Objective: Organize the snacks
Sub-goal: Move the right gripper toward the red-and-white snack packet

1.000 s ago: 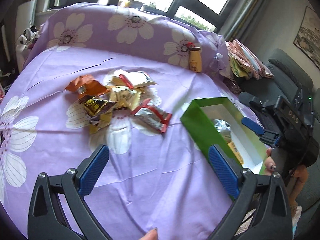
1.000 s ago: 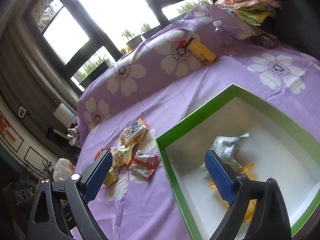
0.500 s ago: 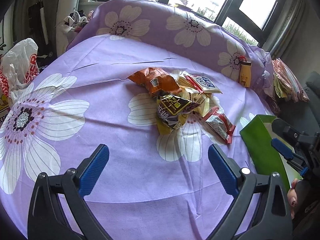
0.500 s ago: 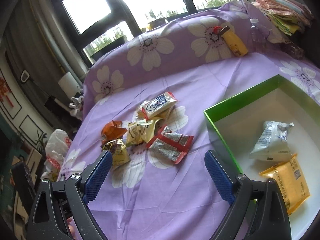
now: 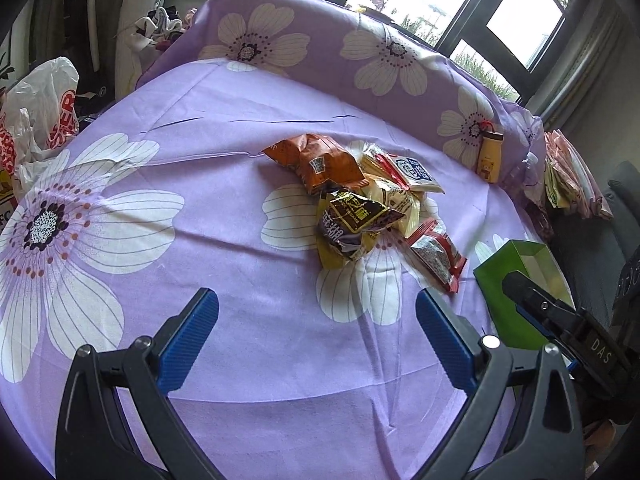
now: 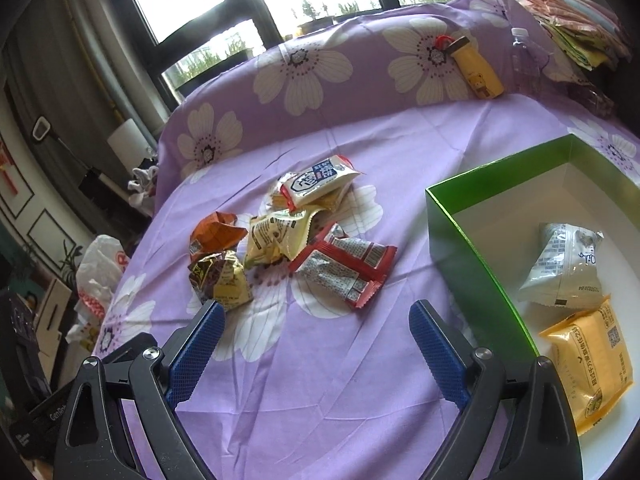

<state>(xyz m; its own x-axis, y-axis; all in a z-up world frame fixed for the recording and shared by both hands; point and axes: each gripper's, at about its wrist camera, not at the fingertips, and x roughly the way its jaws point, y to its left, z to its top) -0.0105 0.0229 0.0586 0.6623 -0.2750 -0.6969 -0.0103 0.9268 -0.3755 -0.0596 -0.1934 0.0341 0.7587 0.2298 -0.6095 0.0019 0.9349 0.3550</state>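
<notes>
A pile of snack packets (image 5: 360, 200) lies on the purple flowered cloth (image 5: 200, 208): an orange one (image 5: 316, 162), a dark brown one (image 5: 352, 220), a red and clear one (image 5: 436, 258), a white and blue one (image 6: 316, 180). A green box (image 6: 464, 264) at the right holds a silver packet (image 6: 568, 268) and a yellow packet (image 6: 588, 360). My left gripper (image 5: 316, 336) is open and empty, short of the pile. My right gripper (image 6: 316, 344) is open and empty, near the pile and left of the box. The right gripper's finger (image 5: 560, 316) shows in the left wrist view.
A yellow bottle (image 6: 478, 70) and a clear water bottle (image 6: 524, 56) lean against the raised cloth at the back. Folded cloths (image 6: 576, 28) are stacked at the far right. A white and red plastic bag (image 5: 36, 120) sits off the left edge.
Both grippers have swung left from the green box toward the snack pile. The box now sits at the right edge of both views. Both jaws stay open.
</notes>
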